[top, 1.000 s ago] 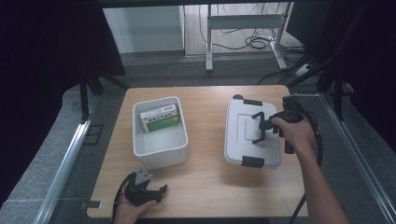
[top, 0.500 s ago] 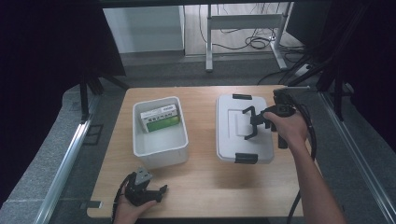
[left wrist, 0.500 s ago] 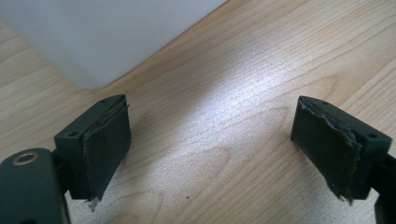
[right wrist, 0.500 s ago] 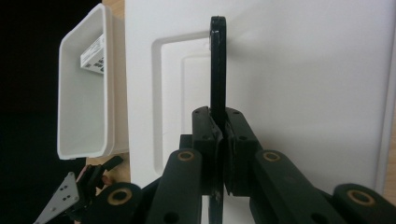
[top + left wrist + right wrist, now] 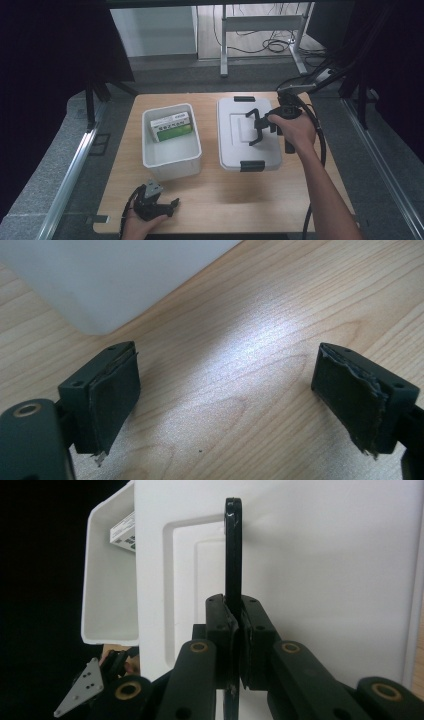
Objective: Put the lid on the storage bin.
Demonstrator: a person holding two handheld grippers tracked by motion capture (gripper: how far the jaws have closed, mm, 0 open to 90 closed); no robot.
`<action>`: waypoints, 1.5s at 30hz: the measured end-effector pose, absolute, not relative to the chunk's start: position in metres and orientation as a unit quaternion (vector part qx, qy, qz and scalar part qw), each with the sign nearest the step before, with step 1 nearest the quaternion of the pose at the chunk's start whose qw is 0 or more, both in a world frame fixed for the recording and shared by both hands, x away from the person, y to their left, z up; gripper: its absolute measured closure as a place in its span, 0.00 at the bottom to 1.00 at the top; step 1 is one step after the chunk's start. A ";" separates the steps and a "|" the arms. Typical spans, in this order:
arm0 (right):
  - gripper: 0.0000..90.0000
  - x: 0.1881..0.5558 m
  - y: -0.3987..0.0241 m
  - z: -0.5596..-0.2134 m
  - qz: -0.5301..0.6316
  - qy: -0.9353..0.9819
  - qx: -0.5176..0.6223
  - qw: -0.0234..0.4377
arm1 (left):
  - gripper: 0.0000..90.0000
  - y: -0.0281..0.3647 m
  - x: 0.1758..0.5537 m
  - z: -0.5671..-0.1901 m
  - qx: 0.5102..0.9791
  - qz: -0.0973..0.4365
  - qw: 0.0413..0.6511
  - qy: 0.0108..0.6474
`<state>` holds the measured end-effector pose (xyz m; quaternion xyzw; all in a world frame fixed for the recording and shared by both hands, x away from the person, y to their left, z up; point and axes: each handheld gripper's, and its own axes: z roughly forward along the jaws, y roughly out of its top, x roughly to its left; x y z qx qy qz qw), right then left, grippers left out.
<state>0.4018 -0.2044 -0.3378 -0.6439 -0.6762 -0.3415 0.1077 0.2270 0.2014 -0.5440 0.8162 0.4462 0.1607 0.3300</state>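
**Lid carried by its handle**

Table [image 5: 210,210] w/ open bin [image 5: 171,142]. Lid [image 5: 240,145] just right of it. My R gripper [image 5: 234,630] clamped on lid handle [image 5: 233,550], prob. so it hangs level. L gripper [image 5: 225,390] jaws apart, parked.

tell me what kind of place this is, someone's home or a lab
Most likely a lab or recording workspace, not a home: a bare wooden table hemmed in by dark curtains, a metal frame with loose cables on the floor behind, and a person working a white lid with a hand-held gripper.
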 end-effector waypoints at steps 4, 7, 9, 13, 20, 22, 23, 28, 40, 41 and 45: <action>0.94 0.403 -0.194 -0.333 -0.341 -0.683 -0.637 0.108 | 0.13 0.201 0.227 -0.544 0.816 0.161 0.330 0.446; 0.94 0.404 -0.190 -0.332 -0.342 -0.683 -0.637 0.108 | 0.13 0.201 0.227 -0.544 0.816 0.160 0.330 0.446; 0.94 0.404 -0.187 -0.331 -0.342 -0.685 -0.635 0.108 | 0.13 0.201 0.227 -0.544 0.816 0.160 0.330 0.446; 0.94 0.405 -0.179 -0.328 -0.341 -0.688 -0.631 0.112 | 0.13 0.201 0.227 -0.544 0.816 0.160 0.330 0.446; 0.94 0.406 -0.167 -0.324 -0.340 -0.693 -0.625 0.113 | 0.13 0.201 0.227 -0.544 0.816 0.160 0.331 0.447; 0.94 0.407 -0.164 -0.324 -0.342 -0.696 -0.622 0.111 | 0.13 0.201 0.227 -0.544 0.816 0.160 0.331 0.447; 0.94 0.407 -0.162 -0.324 -0.343 -0.696 -0.621 0.111 | 0.13 0.201 0.227 -0.544 0.816 0.160 0.330 0.447; 0.94 0.408 -0.155 -0.322 -0.344 -0.699 -0.617 0.113 | 0.13 0.201 0.227 -0.544 0.816 0.160 0.331 0.447; 0.94 0.409 -0.135 -0.318 -0.345 -0.710 -0.603 0.119 | 0.13 0.201 0.227 -0.544 0.816 0.160 0.331 0.446; 0.94 0.409 -0.135 -0.318 -0.345 -0.710 -0.603 0.119 | 0.13 0.201 0.227 -0.544 0.816 0.160 0.331 0.446; 0.94 0.410 -0.127 -0.317 -0.345 -0.712 -0.600 0.120 | 0.13 0.201 0.227 -0.544 0.817 0.160 0.331 0.445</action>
